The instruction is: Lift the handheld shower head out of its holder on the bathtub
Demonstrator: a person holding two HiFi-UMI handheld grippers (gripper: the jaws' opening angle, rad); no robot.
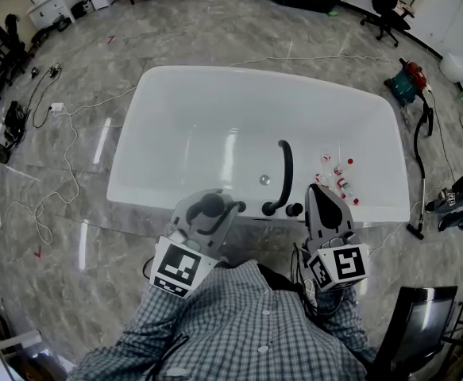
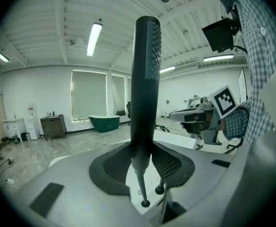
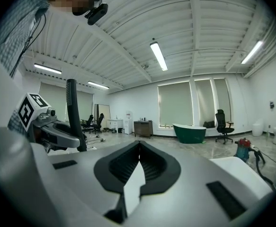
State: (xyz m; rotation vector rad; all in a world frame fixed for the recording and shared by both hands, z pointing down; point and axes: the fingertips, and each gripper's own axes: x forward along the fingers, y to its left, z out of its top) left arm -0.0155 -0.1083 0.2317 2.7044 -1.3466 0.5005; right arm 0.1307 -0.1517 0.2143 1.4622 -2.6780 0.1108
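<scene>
Here, the left gripper (image 2: 144,149) has its jaws clamped on the black shower head (image 2: 145,70), held upright over the near rim of the white bathtub (image 1: 215,109); the right gripper (image 3: 138,148) alongside is closed on nothing, the black tap (image 1: 284,173) beyond

From the head: looks steeply down on the white bathtub (image 1: 175,86) from above its near long side, far enough off to take in the whole tub and the floor round it. From the left gripper: sits low at the bathtub's near rim, faces about level across it, right up against the shower head (image 2: 145,79). From the right: just beside, same rim, same heading. Share the green tub (image 2: 104,122) beyond the bathtub; also catch each other, right gripper (image 2: 175,114) and left gripper (image 3: 71,138).
</scene>
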